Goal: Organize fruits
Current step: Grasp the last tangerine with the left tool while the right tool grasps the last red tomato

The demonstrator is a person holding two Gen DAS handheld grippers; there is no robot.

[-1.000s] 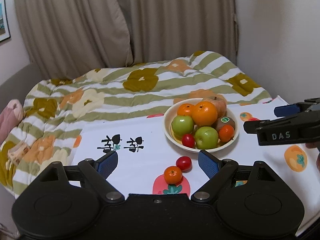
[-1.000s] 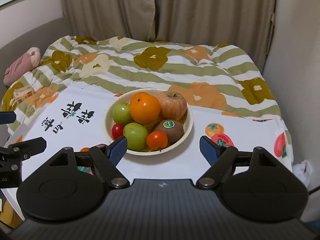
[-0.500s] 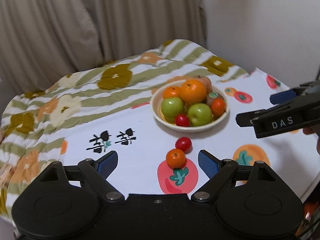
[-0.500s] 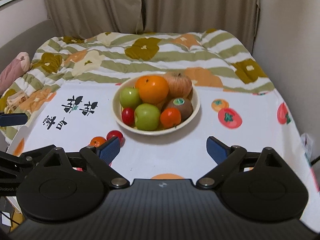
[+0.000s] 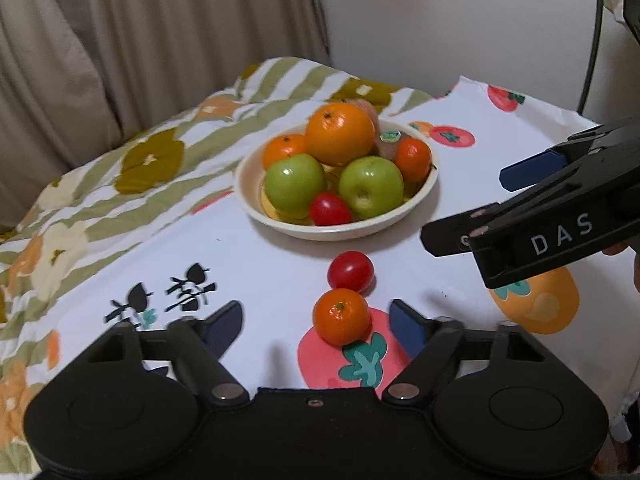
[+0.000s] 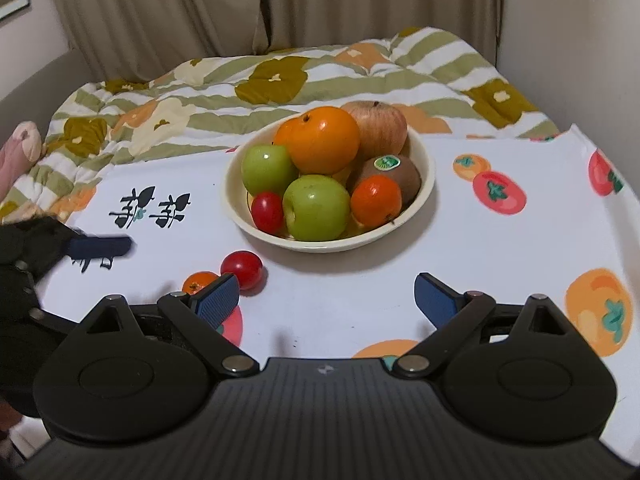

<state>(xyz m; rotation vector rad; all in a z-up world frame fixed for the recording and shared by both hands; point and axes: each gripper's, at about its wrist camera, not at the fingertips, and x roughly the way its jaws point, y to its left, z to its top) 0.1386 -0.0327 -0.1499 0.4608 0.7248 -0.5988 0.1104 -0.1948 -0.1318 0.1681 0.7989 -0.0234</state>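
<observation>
A cream bowl (image 5: pixel 416 204) (image 6: pixel 427 190) on the white fruit-print cloth holds several fruits: an orange, green apples, a kiwi, small tangerines and a cherry tomato. Two fruits lie loose in front of it: a small tangerine (image 5: pixel 341 322) (image 6: pixel 196 281) and a red tomato (image 5: pixel 351 272) (image 6: pixel 242 268). My left gripper (image 5: pixel 316 322) hangs low over the cloth, its jaws closing; the tangerine sits between the blue pads, nearer the right one, untouched. My right gripper (image 6: pixel 328 298) is wide open and empty, short of the bowl, with its left fingertip (image 6: pixel 218 296) hiding part of the tangerine.
A green-striped flowered quilt (image 6: pixel 280 80) covers the bed behind the cloth, with beige curtains (image 6: pixel 240 4) beyond. A wall stands at the right. The cloth's right edge (image 6: pixel 624 184) drops off. A pink object (image 6: pixel 24 144) lies at the far left.
Both grippers have dropped lower and moved toward the fruit. The left one rolled and narrowed its jaws, and the loose tangerine now sits between its pads. The right jaws widened slightly.
</observation>
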